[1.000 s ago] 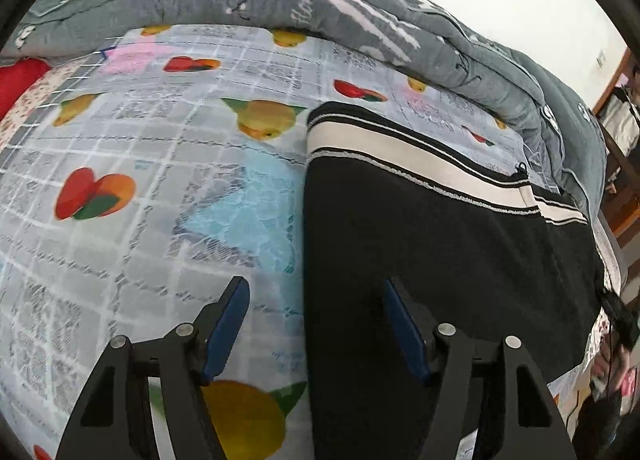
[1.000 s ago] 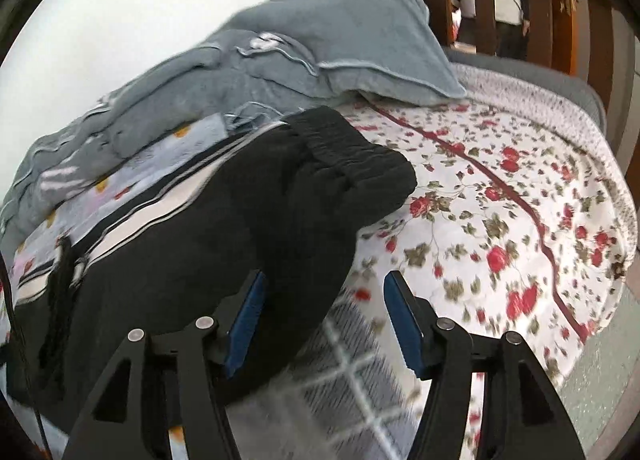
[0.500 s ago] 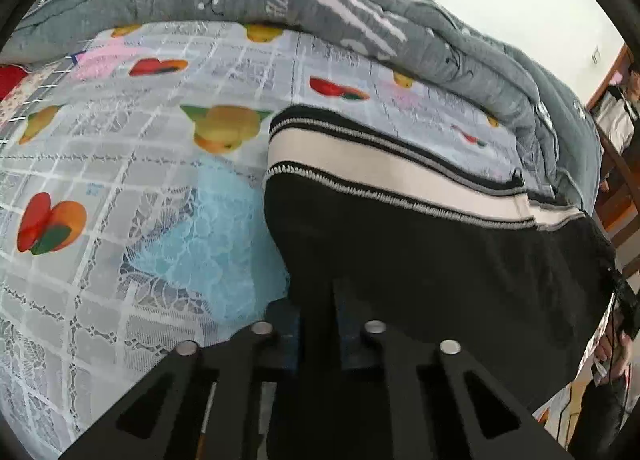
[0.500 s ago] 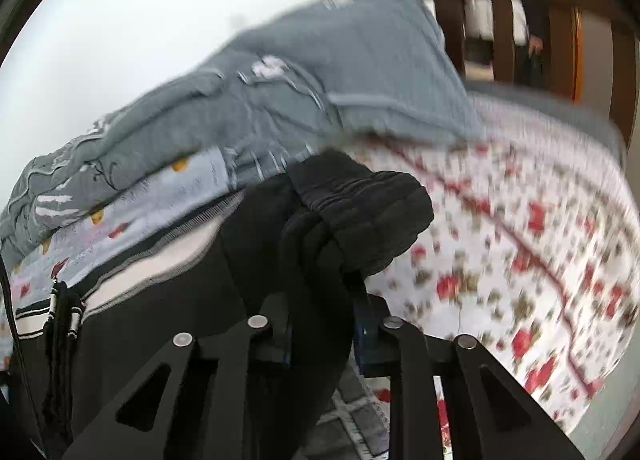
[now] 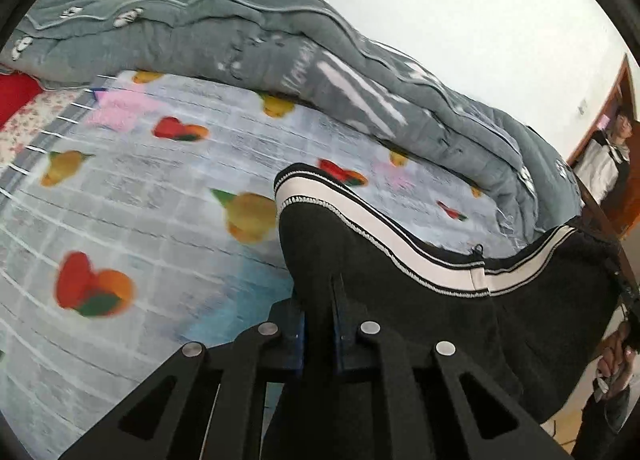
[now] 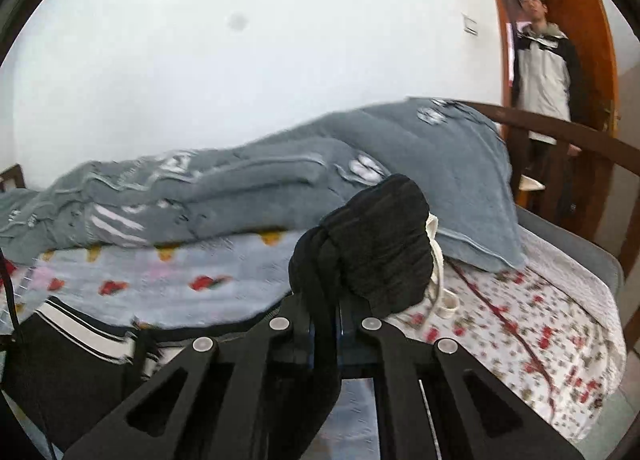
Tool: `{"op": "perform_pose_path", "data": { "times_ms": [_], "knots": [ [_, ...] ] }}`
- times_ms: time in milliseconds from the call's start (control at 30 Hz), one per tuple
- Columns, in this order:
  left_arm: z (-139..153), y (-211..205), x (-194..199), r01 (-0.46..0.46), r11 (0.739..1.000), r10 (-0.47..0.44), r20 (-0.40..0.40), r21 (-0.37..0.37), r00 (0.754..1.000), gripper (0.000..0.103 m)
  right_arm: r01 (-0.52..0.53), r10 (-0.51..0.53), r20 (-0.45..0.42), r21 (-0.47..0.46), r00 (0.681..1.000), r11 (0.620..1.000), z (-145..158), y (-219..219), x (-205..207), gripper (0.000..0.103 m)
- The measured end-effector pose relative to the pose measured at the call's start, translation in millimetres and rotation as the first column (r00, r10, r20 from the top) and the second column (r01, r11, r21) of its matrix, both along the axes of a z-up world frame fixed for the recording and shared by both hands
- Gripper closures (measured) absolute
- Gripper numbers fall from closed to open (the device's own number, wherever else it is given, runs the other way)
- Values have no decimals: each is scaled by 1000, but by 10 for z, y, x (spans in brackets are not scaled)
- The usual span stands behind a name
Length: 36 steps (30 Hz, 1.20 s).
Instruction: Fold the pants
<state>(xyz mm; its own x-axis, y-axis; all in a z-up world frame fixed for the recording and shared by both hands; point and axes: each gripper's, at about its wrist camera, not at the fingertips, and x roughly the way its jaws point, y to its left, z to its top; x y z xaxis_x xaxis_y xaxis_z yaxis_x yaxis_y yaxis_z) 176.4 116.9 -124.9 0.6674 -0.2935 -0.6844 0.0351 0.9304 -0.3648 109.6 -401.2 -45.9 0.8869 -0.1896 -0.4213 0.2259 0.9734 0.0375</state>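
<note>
Black pants [image 5: 400, 300] with a white side stripe hang lifted above the bed. In the left wrist view my left gripper [image 5: 320, 324] is shut on the hem end of the leg, fabric pinched between the blue pads. The right wrist view has my right gripper [image 6: 324, 324] shut on the ribbed waistband end of the pants [image 6: 376, 248], which bunches up above the jaws with a white drawstring [image 6: 440, 284] dangling. The rest of the pants sags between both grips.
The bed carries a fruit-print sheet [image 5: 140, 219] and a floral sheet [image 6: 540, 308]. A rolled grey quilt [image 5: 280, 51] lies along the wall side. A wooden footboard [image 6: 560, 131] rises at the right. A person [image 6: 544, 71] stands in the doorway.
Both grippers closed on the pants, the left on the leg end, the right on the waistband. Both then rose, lifting the fabric off the bed.
</note>
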Motion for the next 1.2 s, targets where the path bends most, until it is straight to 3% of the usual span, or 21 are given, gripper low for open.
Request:
{"op": "perform_pose_path", "data": {
  "times_ms": [200, 333, 500, 567, 633, 800, 867, 1033, 1200],
  "knots": [
    [170, 474, 6, -88, 994, 87, 12, 59, 996, 93, -113, 113, 6, -1, 994, 994, 15, 471, 217, 97],
    [85, 636, 64, -127, 979, 133, -25, 160, 991, 93, -151, 151, -20, 25, 988, 988, -194, 610, 352, 97],
    [-253, 731, 103, -137, 969, 162, -109, 208, 981, 91, -42, 35, -171, -37, 985, 998, -813, 397, 441, 95],
    [-351, 762, 101, -145, 967, 175, -135, 207, 975, 82, -5, -3, -295, -26, 955, 1000, -1105, 234, 505, 93],
    [-397, 773, 95, -167, 960, 204, -153, 226, 967, 77, -10, 1, -359, -23, 933, 1000, -1258, 169, 519, 92],
    [-410, 781, -41, -192, 947, 235, -151, 258, 960, 57, 2, -8, -396, -15, 918, 1000, -1300, 161, 358, 80],
    [-441, 846, -134, -194, 956, 232, -161, 220, 959, 55, 28, -38, -389, -32, 921, 999, -1247, 131, 205, 68],
    [-473, 950, -362, -185, 970, 210, -160, 157, 965, 52, 27, -62, -334, -110, 940, 994, -934, 275, -95, 65],
    [-529, 1017, -571, -169, 984, 176, -159, 61, 971, 52, -80, 53, -287, -86, 957, 993, -643, 717, -71, 61]
  ]
}}
